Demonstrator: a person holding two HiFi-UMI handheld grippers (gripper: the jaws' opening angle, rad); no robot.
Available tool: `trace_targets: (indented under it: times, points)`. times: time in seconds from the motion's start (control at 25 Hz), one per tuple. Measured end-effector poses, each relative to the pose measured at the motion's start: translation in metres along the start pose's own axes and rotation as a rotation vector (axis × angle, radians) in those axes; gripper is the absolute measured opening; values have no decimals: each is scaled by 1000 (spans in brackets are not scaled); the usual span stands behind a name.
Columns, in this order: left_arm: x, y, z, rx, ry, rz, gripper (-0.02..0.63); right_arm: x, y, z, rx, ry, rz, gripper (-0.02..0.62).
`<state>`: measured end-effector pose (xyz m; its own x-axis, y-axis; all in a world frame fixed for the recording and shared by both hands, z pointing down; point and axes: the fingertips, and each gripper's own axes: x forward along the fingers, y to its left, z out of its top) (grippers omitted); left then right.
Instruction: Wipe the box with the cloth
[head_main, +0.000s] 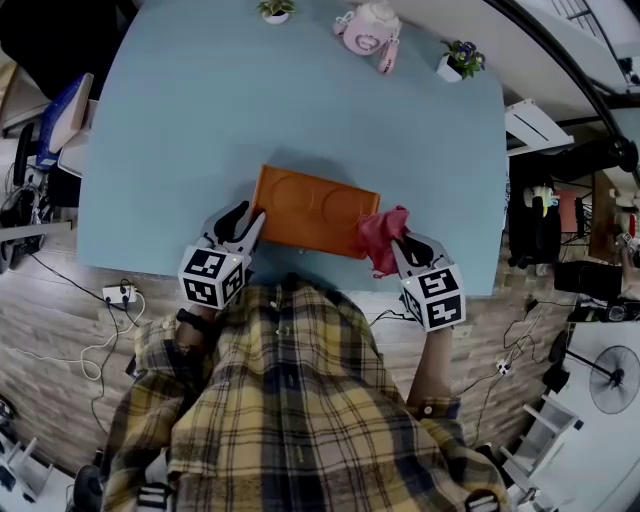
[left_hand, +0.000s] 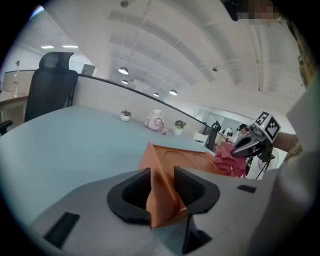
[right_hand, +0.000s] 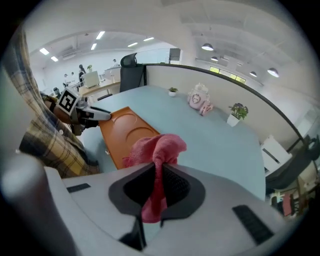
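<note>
Closest, at 6 o'clock in the head view, is the person's yellow checked shirt (head_main: 290, 400). Just past it, the two grippers reach out over the near edge of the blue table (head_main: 250, 100).

The left gripper (head_main: 250, 218) is at about 7 o'clock. Its jaws are quite wide apart, and they pinch the near left corner of the orange box (head_main: 310, 205). The left gripper view shows the thin orange corner sitting tight between the two black pads.

The right gripper (head_main: 405, 240) is at about 5 o'clock. Its jaws are almost together and squeeze the pink cloth (head_main: 382, 232). A bit of the cloth hangs down between the pads, and the rest puffs up past the tips.

The box lies flat on the table near the front edge, between the two grippers. It has round dips in its top. The cloth is at the box's 3 o'clock end, over the near corner. I cannot tell if it is touching the box.

Far away at 12 o'clock, along the back edge of the table, stand a small plant (head_main: 275, 9), a pink toy (head_main: 368, 27) and one more little plant (head_main: 461, 57) at about 1 o'clock.
</note>
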<state>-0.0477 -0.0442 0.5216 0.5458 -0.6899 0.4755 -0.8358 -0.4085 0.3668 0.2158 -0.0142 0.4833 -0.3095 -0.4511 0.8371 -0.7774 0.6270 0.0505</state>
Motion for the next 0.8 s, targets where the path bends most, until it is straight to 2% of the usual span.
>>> trace_targets:
  times: [0.2, 0.44, 0.8]
  points:
    - [0, -1, 2, 35, 18, 12, 143, -13, -3, 24, 89, -122, 24, 40]
    - [-1, -2, 11, 57, 3, 22, 143, -19, -3, 47, 90, -200, 25, 40]
    - [-8, -2, 41, 93, -55, 32, 143, -27, -9, 84, 96, -344, -25, 40]
